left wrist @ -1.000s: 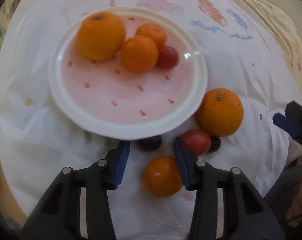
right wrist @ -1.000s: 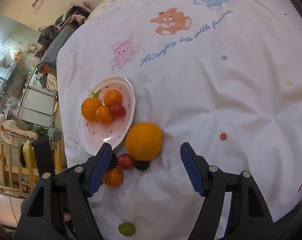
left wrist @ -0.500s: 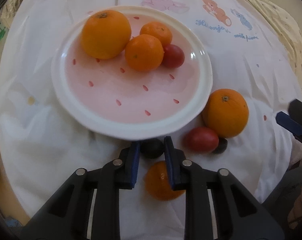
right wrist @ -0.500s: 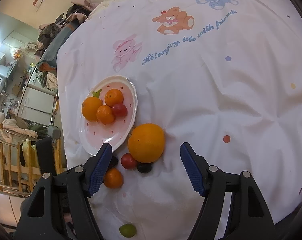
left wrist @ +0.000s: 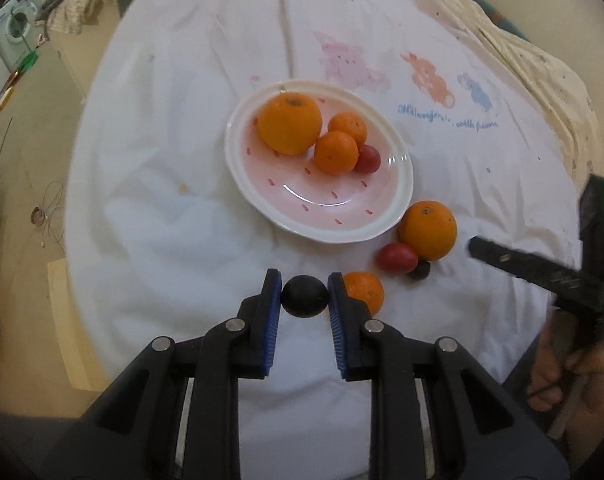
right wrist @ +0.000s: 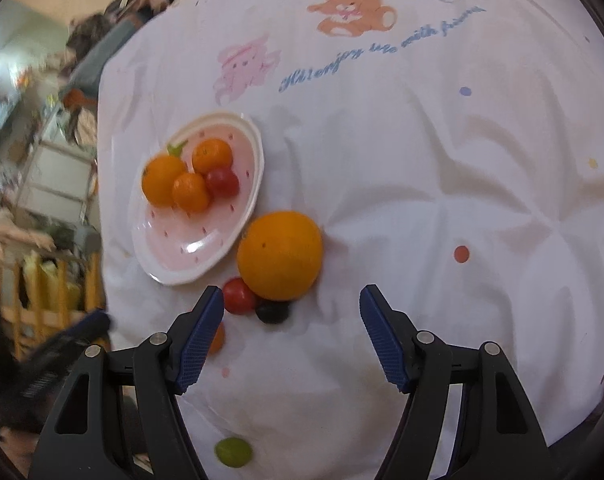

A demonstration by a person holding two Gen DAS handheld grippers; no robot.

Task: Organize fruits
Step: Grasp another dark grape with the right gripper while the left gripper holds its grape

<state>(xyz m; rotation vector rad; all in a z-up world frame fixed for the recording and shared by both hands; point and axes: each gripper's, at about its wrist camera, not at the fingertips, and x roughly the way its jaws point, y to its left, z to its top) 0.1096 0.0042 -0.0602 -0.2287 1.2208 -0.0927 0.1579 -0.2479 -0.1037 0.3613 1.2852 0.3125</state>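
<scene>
Lifted since a second ago, the small dark round fruit [left wrist: 305, 296] is clamped in the left tongs [left wrist: 305, 298] — best carried level to the pink-speckled white plate [left wrist: 397, 200]; the right tongs [right wrist: 292, 330] are held apart.

I see a table with a white cloth [right wrist: 401, 208] that has little animals drawn on it. On the cloth sit a pink plate [left wrist: 389, 220], a big orange [right wrist: 280, 255], a red tomato [right wrist: 238, 295], a dark fruit [right wrist: 272, 312], a small orange [left wrist: 366, 290] and a green fruit [right wrist: 233, 452].
</scene>
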